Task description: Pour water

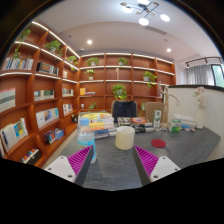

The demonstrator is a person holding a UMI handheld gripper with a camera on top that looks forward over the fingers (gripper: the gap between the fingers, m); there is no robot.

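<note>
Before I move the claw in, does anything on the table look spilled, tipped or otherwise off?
Nothing stands out. The cream cup stands upright on the grey table, ahead of the open claw and apart from its fingers. No spill shows around it. The items beyond it are too small to judge.

Looks like a library or reading room: wooden bookshelves point(40, 100) lined with books run along the left wall and across the back, potted plants point(120, 92) on the shelves, recessed ceiling lights point(143, 20), grey counter point(120, 165) with stacked books point(97, 124)
</note>
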